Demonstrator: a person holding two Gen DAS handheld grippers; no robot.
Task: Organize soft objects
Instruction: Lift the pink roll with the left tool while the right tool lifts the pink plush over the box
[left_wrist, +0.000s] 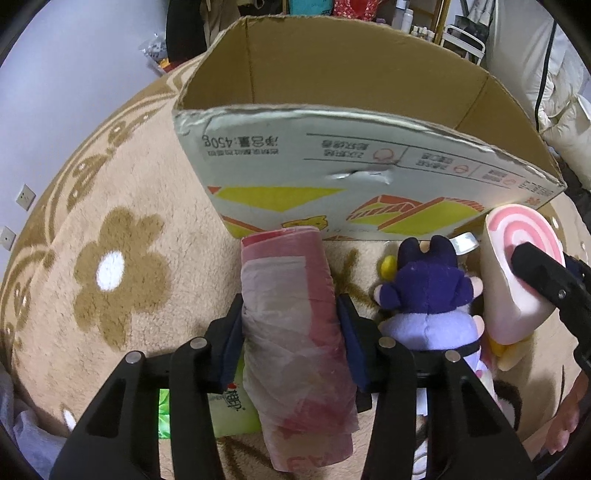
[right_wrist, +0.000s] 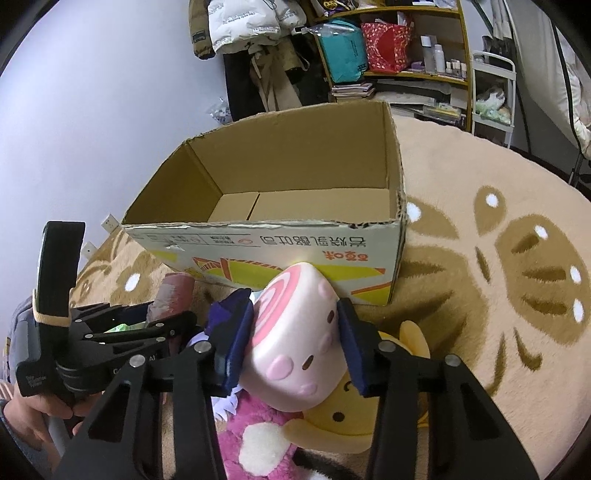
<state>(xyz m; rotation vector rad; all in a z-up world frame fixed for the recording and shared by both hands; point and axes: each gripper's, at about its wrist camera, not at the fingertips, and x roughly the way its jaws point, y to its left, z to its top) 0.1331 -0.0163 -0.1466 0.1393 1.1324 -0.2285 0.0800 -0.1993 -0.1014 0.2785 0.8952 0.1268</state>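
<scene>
My left gripper (left_wrist: 290, 326) is shut on a pink and white tissue pack (left_wrist: 295, 332) and holds it above the carpet, in front of the open cardboard box (left_wrist: 332, 173). My right gripper (right_wrist: 293, 334) is shut on a pink-swirl roll-cake plush (right_wrist: 295, 339), just in front of the box (right_wrist: 280, 254). The plush also shows in the left wrist view (left_wrist: 517, 273). A purple doll (left_wrist: 428, 295) lies between both grippers. The box looks empty inside.
A yellow plush (right_wrist: 373, 417) and a magenta plush (right_wrist: 258, 439) lie under the right gripper. A green packet (left_wrist: 225, 410) lies under the left gripper. A beige flower carpet (left_wrist: 110, 266) covers the floor. Shelves (right_wrist: 413, 55) and hanging coats (right_wrist: 243, 26) stand behind the box.
</scene>
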